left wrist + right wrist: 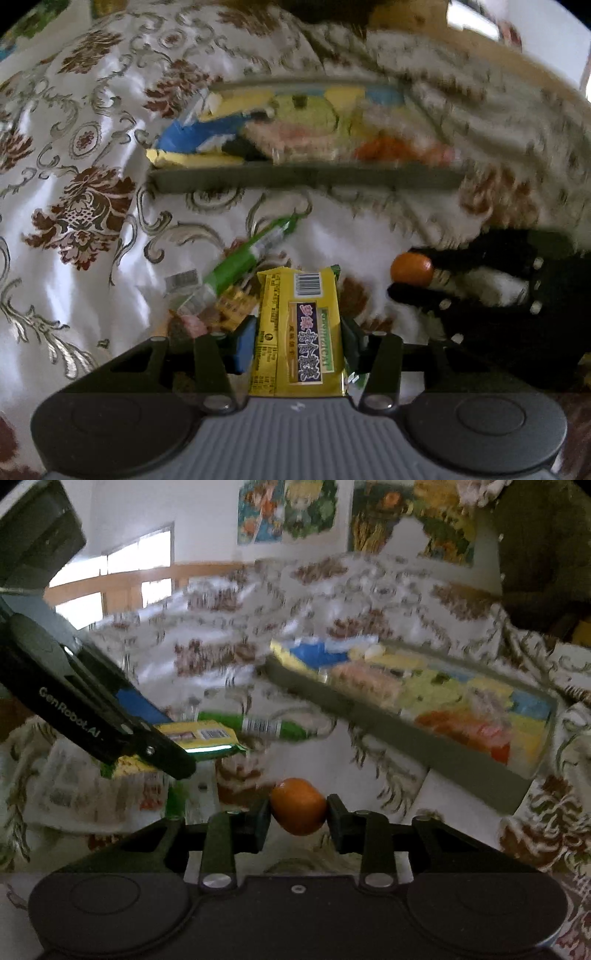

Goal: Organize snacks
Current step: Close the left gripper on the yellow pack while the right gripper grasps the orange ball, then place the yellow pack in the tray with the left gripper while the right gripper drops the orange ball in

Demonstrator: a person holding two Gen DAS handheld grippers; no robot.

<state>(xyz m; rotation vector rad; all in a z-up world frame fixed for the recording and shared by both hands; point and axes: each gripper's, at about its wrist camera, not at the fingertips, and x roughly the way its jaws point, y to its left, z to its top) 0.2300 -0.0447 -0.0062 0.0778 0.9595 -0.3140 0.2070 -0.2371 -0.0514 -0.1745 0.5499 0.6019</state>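
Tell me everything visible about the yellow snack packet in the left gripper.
The yellow snack packet is a flat, glossy foil-like wrapper with a dark label strip of printed characters, a white barcode and a green edge. It is sealed and looks undamaged. The left gripper is shut on its two long sides, holding it lengthwise along the fingers, lifted clear of the flowered cloth. In the right wrist view it sits roughly level.

Tray (303,181) & the packets in it are motion-blurred in both views; no labels readable. Yellow packet (299,328): lower end hidden behind the left hand-held gripper (299,345) body, small print too fine to read. Snack pile (207,314) under it is partly covered. Wall posters (288,509) cut off by the top edge.
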